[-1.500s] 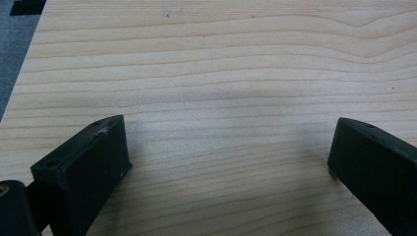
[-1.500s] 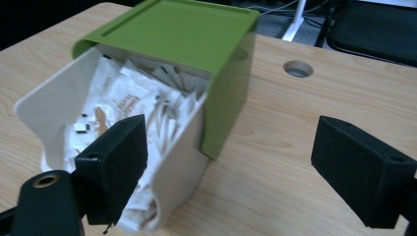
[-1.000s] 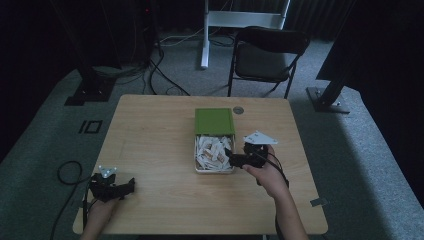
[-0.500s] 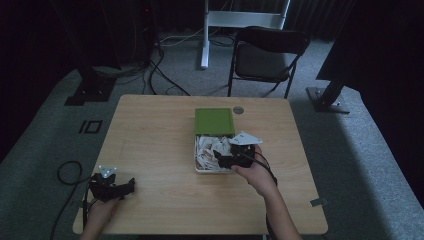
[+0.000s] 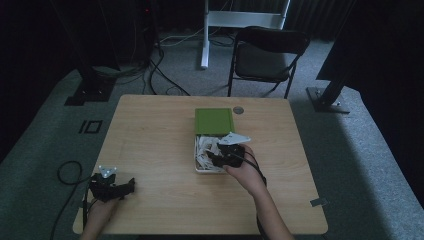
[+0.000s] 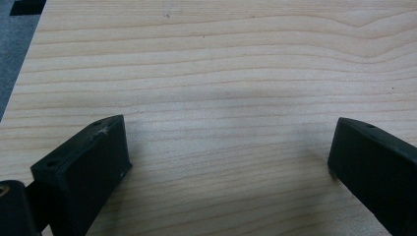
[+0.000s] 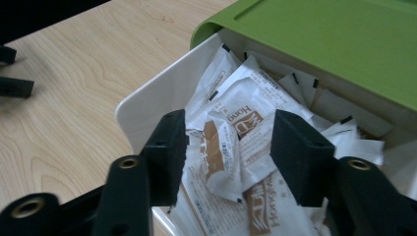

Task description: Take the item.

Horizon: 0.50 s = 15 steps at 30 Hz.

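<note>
While the right gripper (image 7: 228, 147) hangs over the white box (image 7: 147, 110) at the centre of the high view, its jaws have just been closing and now stand about half apart, with a crumpled sachet (image 7: 219, 152) bulging up between them; the left jaw looks to be at the packet's edge, the right jaw stands clear of it, so no firm grip shows yet. Item: sachets (image 5: 205, 150), white paper or foil with brown print, heaped loose in the box, whose green lid (image 5: 214, 120) is slid toward the upper part of the high view and covers the far half. Location of the chosen packet: lower centre of the right gripper view, on top of the heap, near the box's near wall. Handling, by judgement: very light, thin, soft and crinkly, likely slick on its faces; it should fold rather than resist, and neighbouring packets may lift with it or slip away. Best hold: across the raised crumpled ridge or a sealed edge, pinched fully, since a flat face offers little to bite. Contents probably powder, so crushing matters little. Second item: left gripper (image 5: 111, 186), lower left of the high view, jaws spread wide over bare table (image 6: 221, 73), holding nothing.
</note>
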### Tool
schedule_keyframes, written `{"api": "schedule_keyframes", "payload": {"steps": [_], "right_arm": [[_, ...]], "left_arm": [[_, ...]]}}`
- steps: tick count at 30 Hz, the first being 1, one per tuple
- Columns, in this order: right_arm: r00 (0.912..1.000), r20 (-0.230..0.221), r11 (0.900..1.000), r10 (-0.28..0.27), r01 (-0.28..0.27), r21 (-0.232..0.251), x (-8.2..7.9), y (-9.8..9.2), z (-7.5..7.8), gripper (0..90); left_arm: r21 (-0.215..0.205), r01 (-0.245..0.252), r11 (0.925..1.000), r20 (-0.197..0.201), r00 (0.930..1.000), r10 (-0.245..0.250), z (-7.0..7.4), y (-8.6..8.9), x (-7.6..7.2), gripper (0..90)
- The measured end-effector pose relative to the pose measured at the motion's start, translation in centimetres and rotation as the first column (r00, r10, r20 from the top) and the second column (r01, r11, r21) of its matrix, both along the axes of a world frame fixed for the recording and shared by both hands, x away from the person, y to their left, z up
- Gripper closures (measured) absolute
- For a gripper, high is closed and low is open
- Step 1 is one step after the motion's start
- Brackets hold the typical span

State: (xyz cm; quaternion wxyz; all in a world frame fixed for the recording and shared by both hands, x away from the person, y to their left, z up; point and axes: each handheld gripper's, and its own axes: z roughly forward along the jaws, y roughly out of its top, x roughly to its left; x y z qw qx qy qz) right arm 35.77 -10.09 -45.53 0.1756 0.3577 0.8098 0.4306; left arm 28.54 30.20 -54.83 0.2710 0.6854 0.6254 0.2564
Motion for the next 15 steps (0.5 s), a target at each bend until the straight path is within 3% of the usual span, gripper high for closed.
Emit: {"api": "schedule_keyframes", "payload": {"steps": [15], "right_arm": [[0.9985,-0.05,0.996,-0.019,0.015,-0.085,1.0,1.6,-2.7,55.9]], "left_arm": [[-0.001,-0.001,1.0,0.001,1.0,0.001,0.0,0.0,0.0,2.7]]}}
